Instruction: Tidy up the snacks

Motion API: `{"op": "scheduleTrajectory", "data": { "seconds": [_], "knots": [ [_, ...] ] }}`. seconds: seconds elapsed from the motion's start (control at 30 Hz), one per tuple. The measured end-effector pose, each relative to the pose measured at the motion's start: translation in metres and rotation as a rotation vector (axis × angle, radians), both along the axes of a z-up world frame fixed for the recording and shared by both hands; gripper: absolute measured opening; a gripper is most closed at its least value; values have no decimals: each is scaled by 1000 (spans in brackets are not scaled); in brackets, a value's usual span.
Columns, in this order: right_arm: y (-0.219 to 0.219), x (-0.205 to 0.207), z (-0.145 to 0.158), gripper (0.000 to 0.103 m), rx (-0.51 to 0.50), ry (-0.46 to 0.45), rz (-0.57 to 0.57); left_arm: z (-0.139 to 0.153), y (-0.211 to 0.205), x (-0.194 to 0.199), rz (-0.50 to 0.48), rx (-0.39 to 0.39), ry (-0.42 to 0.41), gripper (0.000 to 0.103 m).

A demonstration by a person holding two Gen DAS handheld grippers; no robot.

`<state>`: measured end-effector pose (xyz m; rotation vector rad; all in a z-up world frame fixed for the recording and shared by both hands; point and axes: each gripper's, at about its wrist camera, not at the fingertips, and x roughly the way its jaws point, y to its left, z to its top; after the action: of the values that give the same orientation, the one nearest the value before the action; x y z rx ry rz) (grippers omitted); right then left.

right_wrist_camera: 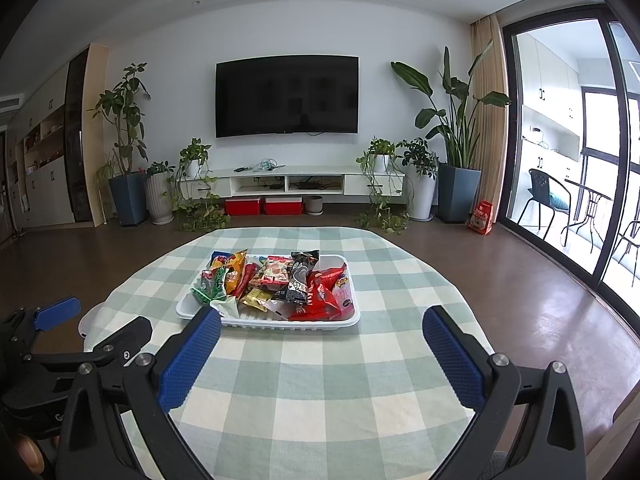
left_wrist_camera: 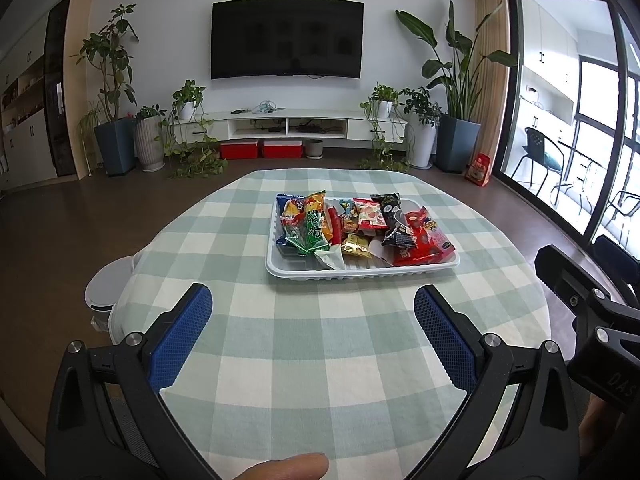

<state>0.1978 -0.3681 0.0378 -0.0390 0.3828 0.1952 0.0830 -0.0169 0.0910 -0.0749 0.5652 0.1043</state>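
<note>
1. Left gripper (left_wrist_camera: 313, 304): blue pads spread wide, nothing between them, held above the checked tablecloth (left_wrist_camera: 320, 360).
2. Right gripper (right_wrist_camera: 322, 330): likewise spread wide and holding nothing, over the same cloth.
3. At 12 o'clock from both: white tray (left_wrist_camera: 360, 270) on the table, heaped with snack packets (left_wrist_camera: 360, 224).
4. Inside: green packet (left_wrist_camera: 310, 232) at 9 o'clock, red packet (left_wrist_camera: 420, 240) at 3, black packet (left_wrist_camera: 394, 216) between.
</note>
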Motion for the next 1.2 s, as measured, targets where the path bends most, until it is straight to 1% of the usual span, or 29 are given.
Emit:
{"op": "scheduleTrajectory", "data": {
  "seconds": [1.2],
  "knots": [
    [-1, -2, 9, 103, -3, 7, 0, 2, -1, -1, -6, -5, 5, 103]
  ]
}}
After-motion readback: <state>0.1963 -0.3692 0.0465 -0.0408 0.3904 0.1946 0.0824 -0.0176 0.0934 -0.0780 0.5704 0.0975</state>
